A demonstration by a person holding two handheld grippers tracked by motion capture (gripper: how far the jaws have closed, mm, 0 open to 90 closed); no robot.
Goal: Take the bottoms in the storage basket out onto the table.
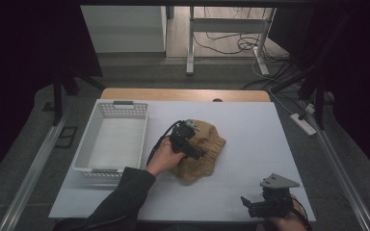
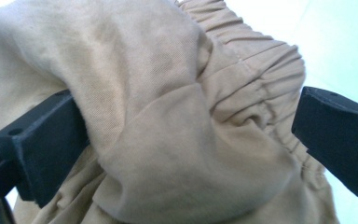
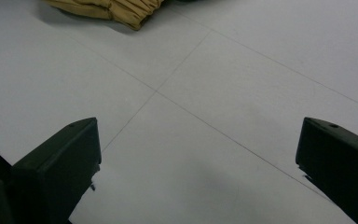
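Left hand-held gripper [image 1: 198, 153] sits on the tan garment [image 1: 204, 149], and in the left gripper view its jaws stand wide apart with a bunched fold of the cloth [image 2: 177, 121] swelling up between them. The left jaw touches the fabric; the right one stands clear of the gathered waistband, so nothing is clamped. The garment lies crumpled near the middle of the white bench [image 1: 250, 120], and the white slatted basket [image 1: 112, 139] waits at its nine o'clock, just beside it, with nothing inside.

Right hand-held gripper [image 1: 251, 203] rests low at the garment's five o'clock, well apart from it, jaws spread over bare bench; from its own view the garment's edge [image 3: 116, 9] lies far off at twelve o'clock.

Judged from this, the work looks barely under way: the cloth is neither folded nor lifted nor in the basket. A firm grip on the fold is yet to be taken, and whatever moving or tidying follows remains to be done.
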